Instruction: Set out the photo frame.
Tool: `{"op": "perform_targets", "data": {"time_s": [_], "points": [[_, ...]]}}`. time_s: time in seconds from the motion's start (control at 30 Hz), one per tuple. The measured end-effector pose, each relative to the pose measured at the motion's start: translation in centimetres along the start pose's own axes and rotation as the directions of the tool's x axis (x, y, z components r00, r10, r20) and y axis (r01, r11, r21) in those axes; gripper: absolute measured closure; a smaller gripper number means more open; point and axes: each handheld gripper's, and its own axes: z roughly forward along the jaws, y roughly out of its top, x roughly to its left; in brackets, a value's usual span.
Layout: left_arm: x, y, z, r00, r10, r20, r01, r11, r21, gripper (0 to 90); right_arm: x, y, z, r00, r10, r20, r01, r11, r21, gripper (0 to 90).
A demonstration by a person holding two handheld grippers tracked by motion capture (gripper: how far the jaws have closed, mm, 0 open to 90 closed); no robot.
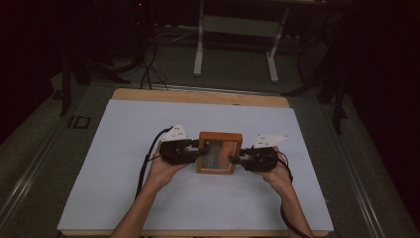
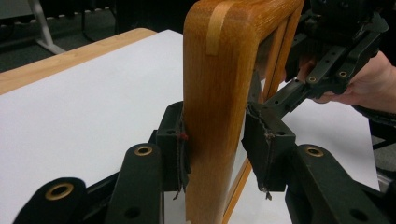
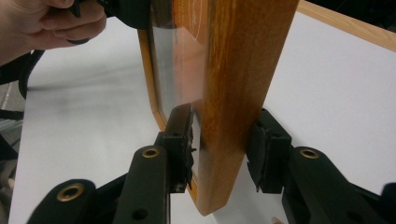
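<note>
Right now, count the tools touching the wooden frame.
2: the left tool straddles the wooden frame's left edge, and the right tool straddles its right edge.

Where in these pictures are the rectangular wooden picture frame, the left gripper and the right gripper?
rectangular wooden picture frame [image 1: 220, 136], high view, top rail.
left gripper [image 2: 215, 149], left gripper view, midway between its jaw pads, at the frame's edge.
right gripper [image 3: 226, 151], right gripper view, midway between its jaw pads, at the frame's edge.

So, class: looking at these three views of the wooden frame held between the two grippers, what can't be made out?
- What the wooden frame displays: too small and dim in the high view, glare in the right gripper view.
- Its lower end: cut off by the bottom edge in the left gripper view.
- Whether the left gripper pads both touch the wood: a gap shows at one.
</note>
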Motion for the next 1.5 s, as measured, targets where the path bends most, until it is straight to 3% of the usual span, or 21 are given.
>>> {"op": "perform_targets", "data": {"time_s": [0.8,1.5], "points": [[1.7,-0.8,-1.0,0.9971,-0.074,-0.019,0.074,0.9971,0.016,60.6,-0.4,0.4,2.4,0.9967,0.072,-0.038,-0.072,0.997,0.006,63.0],[3.5,-2.3,-0.6,0.9876,-0.157,-0.013,0.157,0.9873,0.023,59.7,-0.8,-0.1,4.2,0.9919,0.122,-0.035,-0.121,0.992,0.037,62.7]]}}
